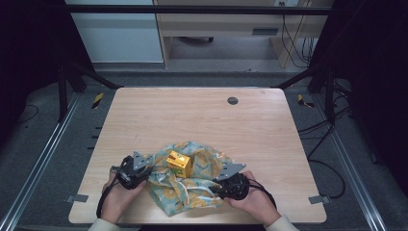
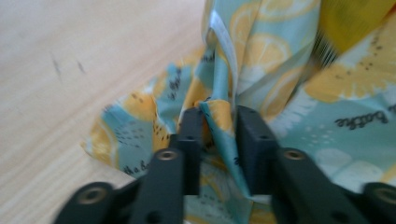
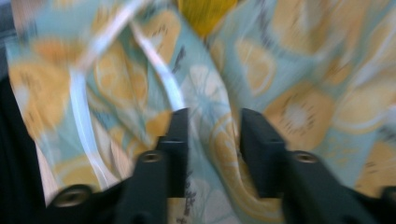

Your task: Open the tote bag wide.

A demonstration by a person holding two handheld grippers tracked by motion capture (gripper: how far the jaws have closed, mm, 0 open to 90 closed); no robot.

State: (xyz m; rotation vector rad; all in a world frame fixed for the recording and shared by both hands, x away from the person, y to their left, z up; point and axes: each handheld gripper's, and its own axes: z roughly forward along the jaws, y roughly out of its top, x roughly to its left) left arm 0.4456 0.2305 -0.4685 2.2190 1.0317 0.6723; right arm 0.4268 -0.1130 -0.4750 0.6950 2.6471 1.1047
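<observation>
A light-blue cloth printed with lemon slices lies crumpled near the table's front edge, and a small yellow box stands on it. My left gripper is at the cloth's left edge and my right gripper at its right front. In the left gripper view a thin fold of the cloth stands between the jaws, which are apart and not pressing on it. In the right gripper view the cloth also runs between parted jaws. The yellow box shows blurred beyond.
The wooden table has a round grey cable hole near its far edge. Black frame posts stand at both sides, with cables on the floor at the right. A person's hands hold the grippers from the front edge.
</observation>
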